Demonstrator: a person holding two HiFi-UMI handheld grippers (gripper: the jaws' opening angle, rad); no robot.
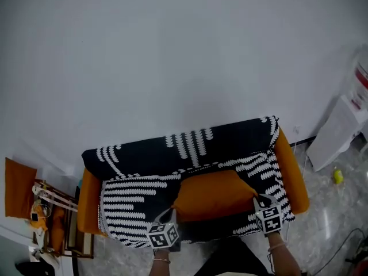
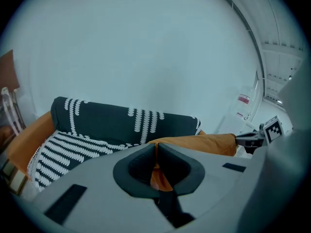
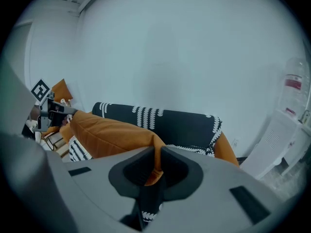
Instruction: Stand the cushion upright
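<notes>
Room inventory, left to right.

1. Orange fabric piece (image 1: 18, 187), far left, against the wall (image 1: 172, 56).
2. Open wooden rack (image 1: 54, 203), just left of the sofa. It holds a jumble of small things, some orange and some pale, too small to name.
3. Sofa (image 1: 296, 177), orange, with its back to the wall. A black throw with white dashed stripes (image 1: 138, 154) covers the backrest and seat, leaving both orange arms bare.
4. Cushion (image 1: 215, 194), orange, over the seat and right of its middle. It sits in front of the backrest and lies roughly flat, not upright. Its two near corners are both gripped.
5. Left tool (image 1: 167, 220), at the cushion's near left corner. Its jaws are almost together (image 2: 156, 149), with orange cloth pinched between them.
6. Right tool (image 1: 260, 203), at the near right corner. Its jaws are closed onto a fold of the same orange cloth (image 3: 158, 152).
7. White flat panel (image 1: 333, 134), right of the sofa, leaning on the pale tiled floor (image 1: 322, 223).
8. Small yellow object (image 1: 338, 176), on the floor near the panel.
9. Clear bottle with a red label (image 1: 361, 79), far right. Its contents cannot be made out.
</notes>
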